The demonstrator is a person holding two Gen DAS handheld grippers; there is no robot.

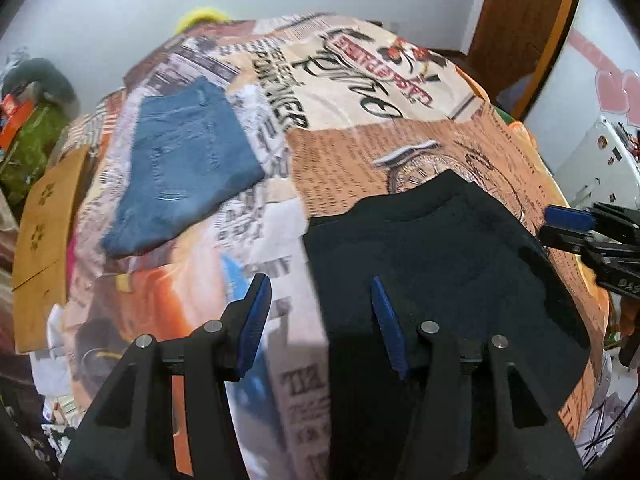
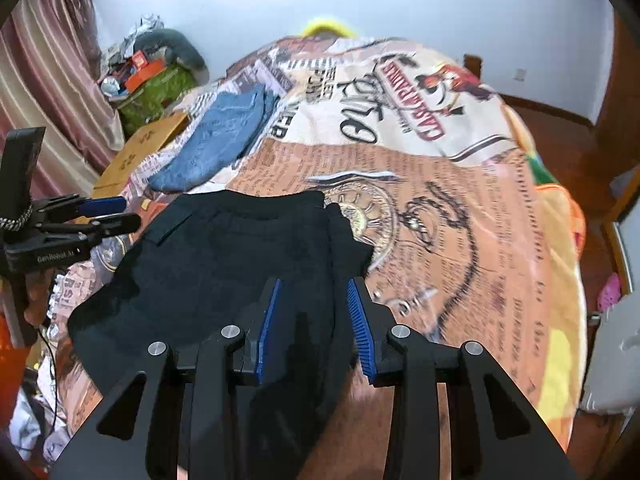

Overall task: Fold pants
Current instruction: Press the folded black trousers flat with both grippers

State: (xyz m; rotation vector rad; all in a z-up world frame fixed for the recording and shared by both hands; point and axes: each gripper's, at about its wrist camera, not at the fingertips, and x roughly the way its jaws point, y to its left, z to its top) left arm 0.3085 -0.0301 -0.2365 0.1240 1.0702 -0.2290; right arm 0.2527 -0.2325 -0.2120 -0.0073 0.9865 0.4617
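1. While both views are blurred, we make out the black pants (image 1: 432, 248) lying folded on the bed's printed bedspread (image 1: 360, 80).
2. Our left gripper (image 1: 320, 320) hovers over the pants' left edge, its fingers (image 1: 256, 320) standing well apart and gripping nothing.
3. Our right gripper (image 2: 316, 328) has its fingers (image 2: 360, 328) part open above the dark cloth; we cannot tell whether they touch it.
4. Folded blue jeans (image 2: 224, 140) lie farther up the bed, apart.
5. Our fingers hide the pants' near end.

black pants (image 2: 224, 264), blue jeans (image 1: 180, 168) (newsprint bedspread (image 2: 460, 220))
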